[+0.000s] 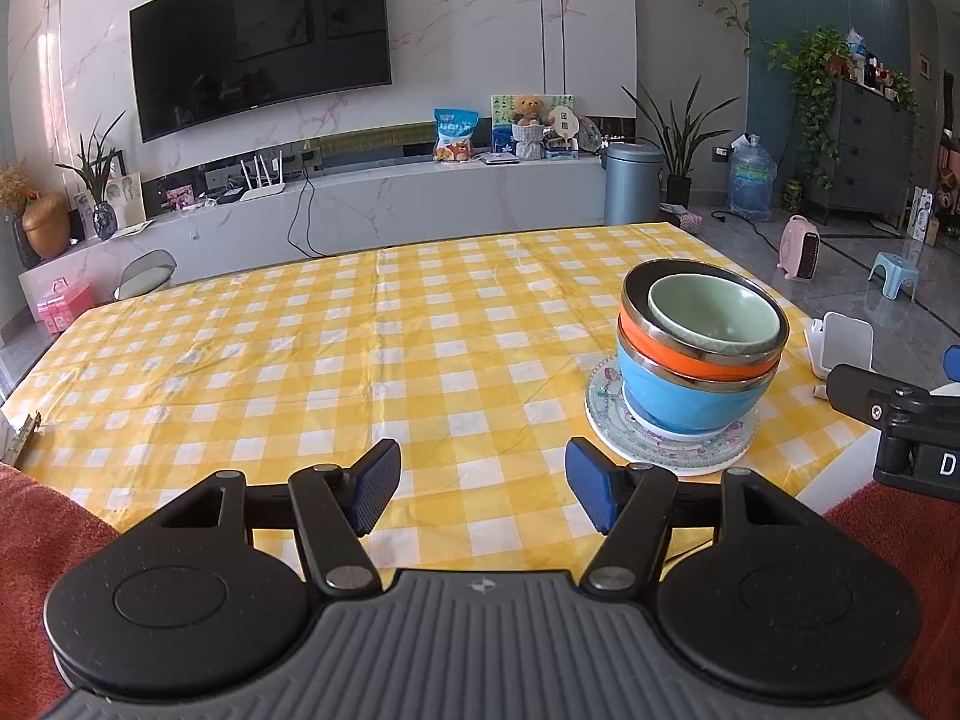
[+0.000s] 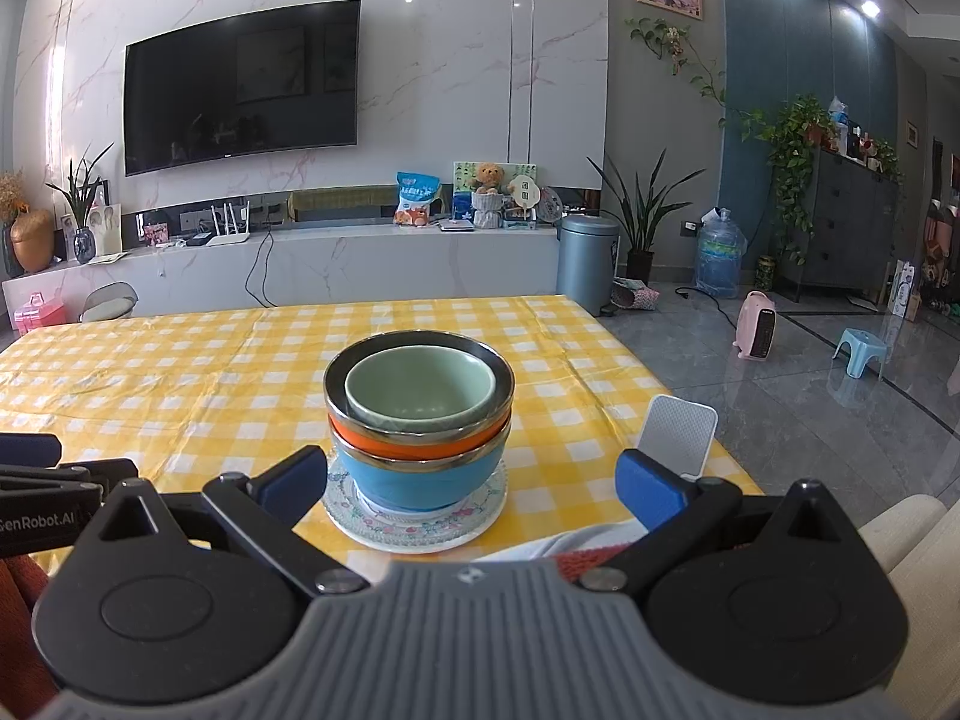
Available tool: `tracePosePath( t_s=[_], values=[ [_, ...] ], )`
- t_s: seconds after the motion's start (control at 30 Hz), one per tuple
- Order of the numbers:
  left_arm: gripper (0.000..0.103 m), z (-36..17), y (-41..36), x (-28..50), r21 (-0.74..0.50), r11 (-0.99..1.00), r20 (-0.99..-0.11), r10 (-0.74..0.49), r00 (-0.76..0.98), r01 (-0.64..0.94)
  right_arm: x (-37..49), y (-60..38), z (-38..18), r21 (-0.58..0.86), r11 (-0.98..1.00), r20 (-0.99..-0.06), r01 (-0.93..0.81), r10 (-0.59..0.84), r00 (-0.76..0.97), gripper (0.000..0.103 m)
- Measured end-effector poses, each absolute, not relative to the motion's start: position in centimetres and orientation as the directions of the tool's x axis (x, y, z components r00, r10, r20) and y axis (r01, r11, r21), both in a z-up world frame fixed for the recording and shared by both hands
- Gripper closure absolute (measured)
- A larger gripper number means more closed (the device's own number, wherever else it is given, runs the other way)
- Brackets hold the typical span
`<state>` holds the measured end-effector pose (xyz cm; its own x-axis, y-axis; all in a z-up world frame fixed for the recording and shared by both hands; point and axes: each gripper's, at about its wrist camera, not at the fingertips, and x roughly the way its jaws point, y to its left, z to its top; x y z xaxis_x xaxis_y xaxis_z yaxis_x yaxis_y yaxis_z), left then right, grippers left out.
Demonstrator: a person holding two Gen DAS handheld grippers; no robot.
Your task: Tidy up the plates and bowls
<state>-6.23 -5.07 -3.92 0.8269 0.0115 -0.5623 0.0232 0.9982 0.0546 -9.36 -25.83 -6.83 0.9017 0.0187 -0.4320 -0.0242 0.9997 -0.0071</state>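
While both tongs [image 1: 483,483] [image 2: 474,489] gape empty, bowl stack [image 2: 420,420] on plate [image 2: 414,525]; white stand [image 2: 678,435] beside.

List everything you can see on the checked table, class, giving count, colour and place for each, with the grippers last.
Tablecloth: one, yellow and white check, covers the table.
Plate: one, white with floral rim, near edge, under the bowls.
Blue bowl: one, on the plate.
Orange bowl: one, nested in the blue bowl.
Green bowl: one, pale green, nested on top.
White stand: one, right of the stack.
Left gripper: one, black with blue pads, open, left of the stack.
Right gripper: one, same colours, open, facing the stack.
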Motion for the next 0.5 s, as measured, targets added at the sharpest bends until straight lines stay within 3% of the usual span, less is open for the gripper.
tracePosePath(
  t_s=[0.5],
  values=[
    [0.028, -4.00, -5.08, -6.19, 0.063, 0.998, -0.558, 0.023, 0.830, 0.015, -9.29, -25.79, -7.02, -0.006, 1.000, -0.430, -0.024, 0.019, 0.903, 0.003]
  ],
)
